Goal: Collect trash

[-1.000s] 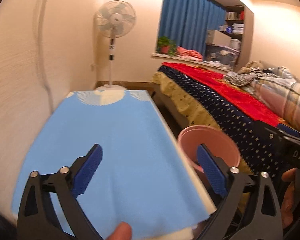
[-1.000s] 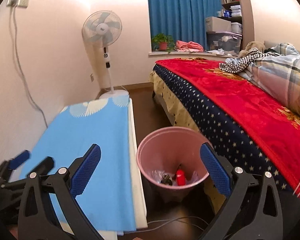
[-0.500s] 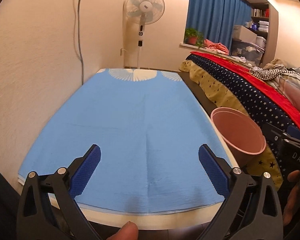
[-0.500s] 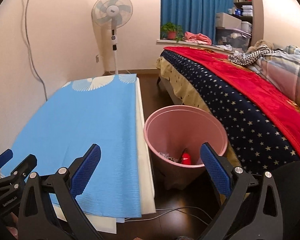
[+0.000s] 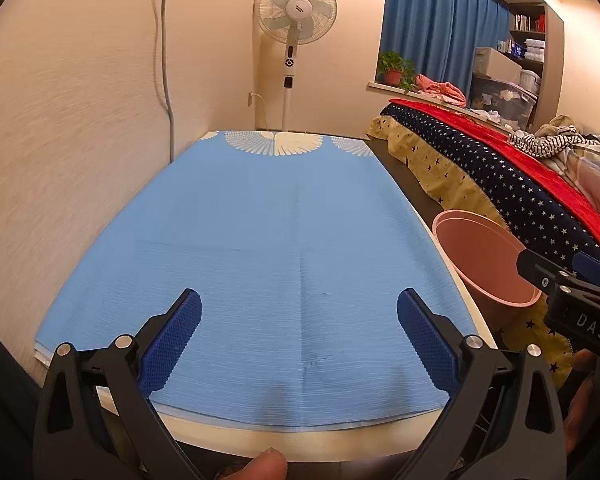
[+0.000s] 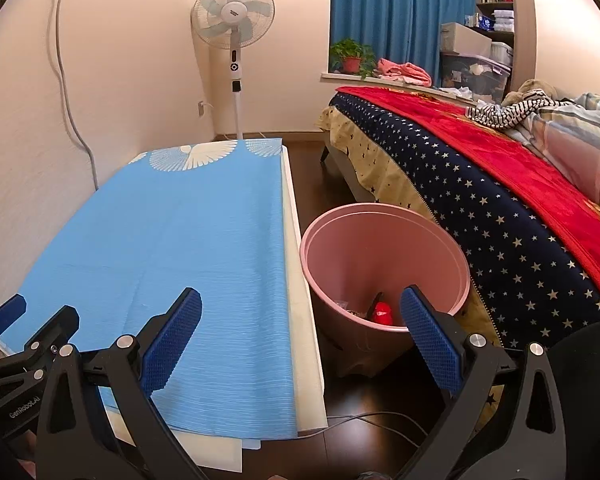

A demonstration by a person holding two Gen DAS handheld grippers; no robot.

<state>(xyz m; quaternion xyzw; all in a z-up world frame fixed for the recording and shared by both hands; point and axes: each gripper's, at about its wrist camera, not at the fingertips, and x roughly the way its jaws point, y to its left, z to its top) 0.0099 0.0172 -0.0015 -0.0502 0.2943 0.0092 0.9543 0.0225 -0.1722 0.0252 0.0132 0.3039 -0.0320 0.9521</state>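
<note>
A pink waste bin [image 6: 384, 264] stands on the dark floor between the table and the bed, with a red piece of trash [image 6: 381, 314] and some dark scraps at its bottom. In the left wrist view the same bin [image 5: 484, 256] shows at the right. My left gripper [image 5: 299, 340] hovers open over the near end of the blue tablecloth [image 5: 268, 248], nothing between its blue pads. My right gripper [image 6: 300, 340] is open too, held above the table's right edge and the bin. No loose trash shows on the cloth.
A white table [image 6: 300, 300] under the cloth runs along the left wall. A bed with a red and starred cover [image 6: 480, 184] lies to the right. A standing fan [image 6: 234, 20] is at the far end. A cable [image 6: 364, 420] lies on the floor.
Both grippers have pulled back and lowered slightly toward the near end of the table; the left view swung from the bin toward the table's centre. Both jaws stayed open and empty.
</note>
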